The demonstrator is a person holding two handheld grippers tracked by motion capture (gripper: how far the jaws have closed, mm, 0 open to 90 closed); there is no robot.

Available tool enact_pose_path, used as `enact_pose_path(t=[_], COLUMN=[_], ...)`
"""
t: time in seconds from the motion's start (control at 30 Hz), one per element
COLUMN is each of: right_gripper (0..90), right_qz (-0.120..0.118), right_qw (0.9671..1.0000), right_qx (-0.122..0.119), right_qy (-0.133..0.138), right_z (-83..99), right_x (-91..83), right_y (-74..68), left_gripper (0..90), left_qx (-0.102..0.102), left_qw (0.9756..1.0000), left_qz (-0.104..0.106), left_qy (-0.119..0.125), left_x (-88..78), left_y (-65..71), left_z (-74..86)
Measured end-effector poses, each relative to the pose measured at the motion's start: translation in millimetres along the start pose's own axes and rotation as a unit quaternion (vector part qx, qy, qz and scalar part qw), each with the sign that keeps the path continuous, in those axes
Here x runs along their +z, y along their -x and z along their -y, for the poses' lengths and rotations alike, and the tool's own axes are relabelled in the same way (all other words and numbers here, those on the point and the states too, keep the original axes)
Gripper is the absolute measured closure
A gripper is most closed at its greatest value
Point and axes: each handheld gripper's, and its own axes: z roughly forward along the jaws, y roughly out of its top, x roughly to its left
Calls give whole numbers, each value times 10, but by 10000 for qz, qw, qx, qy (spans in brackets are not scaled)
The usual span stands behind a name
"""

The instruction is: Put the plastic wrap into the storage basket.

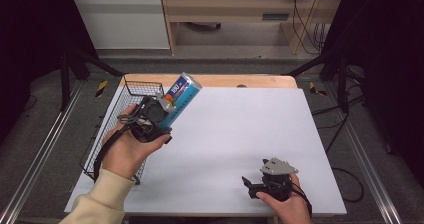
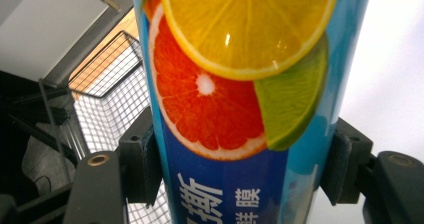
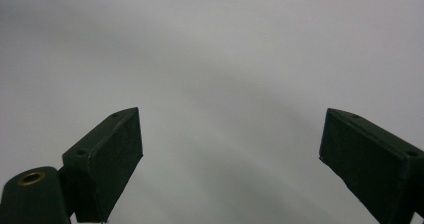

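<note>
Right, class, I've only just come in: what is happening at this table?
A person works with two hand-held grippers. The left gripper is shut on a blue tube with citrus pictures, held tilted beside the wire basket. The right gripper rests open on the white table, holding nothing.

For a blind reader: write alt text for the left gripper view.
A blue tube printed with orange, grapefruit and lime slices stands clamped between the left gripper's two black jaws. A wire basket sits behind on the left, and the white table is on the right.
</note>
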Motion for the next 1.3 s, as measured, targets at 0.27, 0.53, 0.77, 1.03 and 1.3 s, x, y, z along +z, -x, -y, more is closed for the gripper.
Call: enact_pose_path(t=[0.27, 0.53, 0.77, 1.03, 1.3], right_gripper=[105, 104, 104, 103, 102], right_qz=[26, 43, 41, 67, 55], right_qw=[10000, 10000, 10000, 9999, 9999], right_qx=[43, 74, 86, 103, 96], right_qy=[-33, -28, -22, 3, -6], right_z=[2, 6, 8, 11, 10], right_x=[21, 16, 20, 8, 8], right_y=[4, 7, 9, 19, 18], left_gripper=[319, 319, 319, 318, 319], left_qx=[-100, -201, -271, -325, -387], left_qw=[9999, 9995, 9991, 9986, 9978], left_qz=[-84, -183, -205, -213, -219], left_qy=[-99, -169, -248, -370, -481], left_x=[-28, -34, -24, 6, 36], left_y=[-69, -139, -202, -252, -306], left_z=[148, 262, 350, 436, 493])
